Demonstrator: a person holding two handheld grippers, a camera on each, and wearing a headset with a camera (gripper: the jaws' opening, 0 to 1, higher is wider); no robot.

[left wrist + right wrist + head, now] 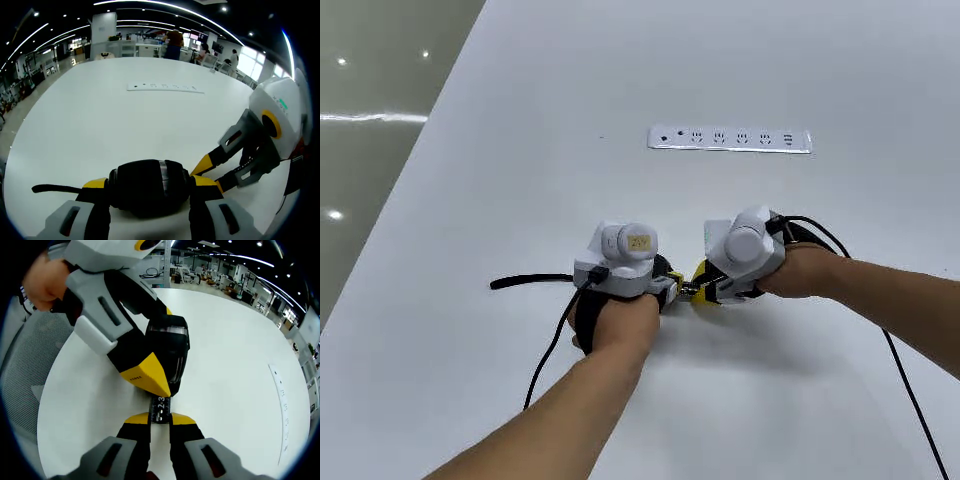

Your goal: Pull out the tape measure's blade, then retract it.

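Observation:
A black tape measure (150, 186) lies on the white table (620, 120), and my left gripper (150, 197) is shut on its body, one yellow-tipped jaw on each side. In the right gripper view the case (170, 352) sits just ahead, with a short piece of black numbered blade (161, 407) sticking out. My right gripper (160, 419) is shut on that blade close to the case. In the head view the left gripper (670, 285) and the right gripper (706, 290) meet tip to tip at the table's middle, with the tape measure (665, 268) mostly hidden between them.
A white power strip (730, 138) lies flat farther back on the table. A black strap (530, 282) trails left from the tape measure. Gripper cables (545, 360) hang toward the near edge. The table's left edge (410, 170) drops to a glossy floor.

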